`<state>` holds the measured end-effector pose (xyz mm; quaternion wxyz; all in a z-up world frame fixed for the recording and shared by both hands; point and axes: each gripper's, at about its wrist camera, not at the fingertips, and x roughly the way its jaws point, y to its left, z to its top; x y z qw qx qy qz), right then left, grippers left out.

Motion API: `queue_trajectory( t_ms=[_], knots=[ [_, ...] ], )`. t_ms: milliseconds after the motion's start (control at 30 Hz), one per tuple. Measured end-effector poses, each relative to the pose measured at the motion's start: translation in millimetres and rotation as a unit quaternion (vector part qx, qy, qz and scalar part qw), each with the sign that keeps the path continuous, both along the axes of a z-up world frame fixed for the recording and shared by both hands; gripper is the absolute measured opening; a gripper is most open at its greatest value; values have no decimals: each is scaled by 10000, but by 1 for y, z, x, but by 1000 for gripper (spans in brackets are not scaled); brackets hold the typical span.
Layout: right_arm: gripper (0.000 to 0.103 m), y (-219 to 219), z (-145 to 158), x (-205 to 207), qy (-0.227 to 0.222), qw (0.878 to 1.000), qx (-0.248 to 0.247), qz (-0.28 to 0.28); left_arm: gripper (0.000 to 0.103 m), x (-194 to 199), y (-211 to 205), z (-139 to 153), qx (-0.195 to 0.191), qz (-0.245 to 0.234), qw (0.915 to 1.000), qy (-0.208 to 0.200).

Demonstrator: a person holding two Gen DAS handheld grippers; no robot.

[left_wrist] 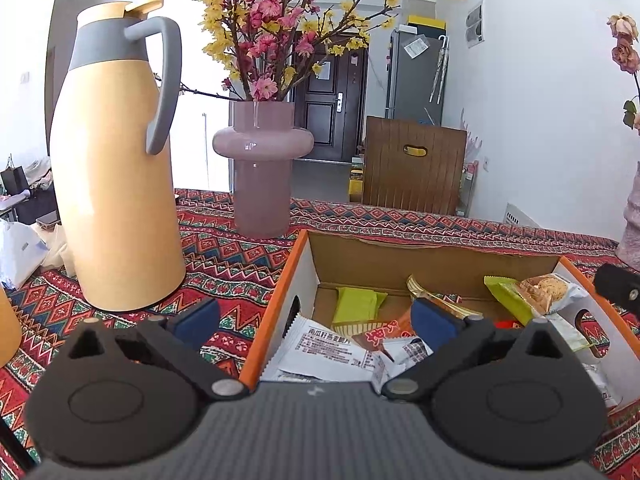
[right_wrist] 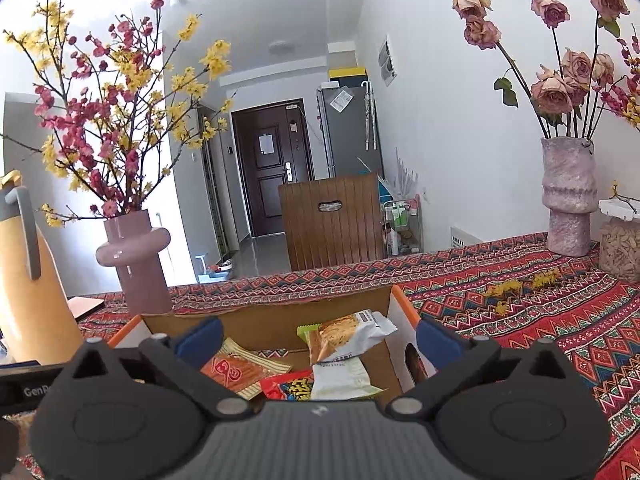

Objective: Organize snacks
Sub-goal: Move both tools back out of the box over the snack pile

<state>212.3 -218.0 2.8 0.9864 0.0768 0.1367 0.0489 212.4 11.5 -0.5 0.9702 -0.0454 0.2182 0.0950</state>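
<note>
The snacks are small sealed packets, most of them crinkled and lying at loose angles on one another inside an open cardboard box (left_wrist: 436, 264) with orange edges and white outer walls, which stands on the counter (left_wrist: 224, 248) under a red patterned cloth. In the left wrist view a white packet with black print (left_wrist: 320, 346) lies nearest, a flat lime-green packet (left_wrist: 356, 304) rests on the box floor toward the far wall, an orange-red packet (left_wrist: 384, 334) sits between them, and a white packet showing a biscuit (left_wrist: 550, 290) leans against the right wall over a green one. The right wrist view shows the same biscuit packet (right_wrist: 348, 336) tilted on top, an orange striped packet (right_wrist: 240, 368) to its left and a red and yellow packet (right_wrist: 290, 388) near the front. The left gripper (left_wrist: 316, 320) has its jaws wide apart with nothing between them, one blue pad outside the left wall and one over the packets. The right gripper (right_wrist: 318, 338) is likewise spread wide and empty, straddling the box's right wall. A yellow thermos jug (left_wrist: 116, 184) and a mauve vase of blossom branches (left_wrist: 262, 168) stand on the counter beyond the box.
</note>
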Motion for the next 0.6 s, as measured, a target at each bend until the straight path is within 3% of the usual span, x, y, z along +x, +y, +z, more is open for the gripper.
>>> queue_trajectory(
  t_ms=[267, 600],
  knots=[
    [103, -17, 8, -36, 21, 9999, -108, 13, 103, 0, 2, 0, -71, 9, 10000, 41],
    [103, -21, -29, -38, 459, 9987, -239, 12, 103, -11, 1, 10, -33, 5, 10000, 6]
  ],
)
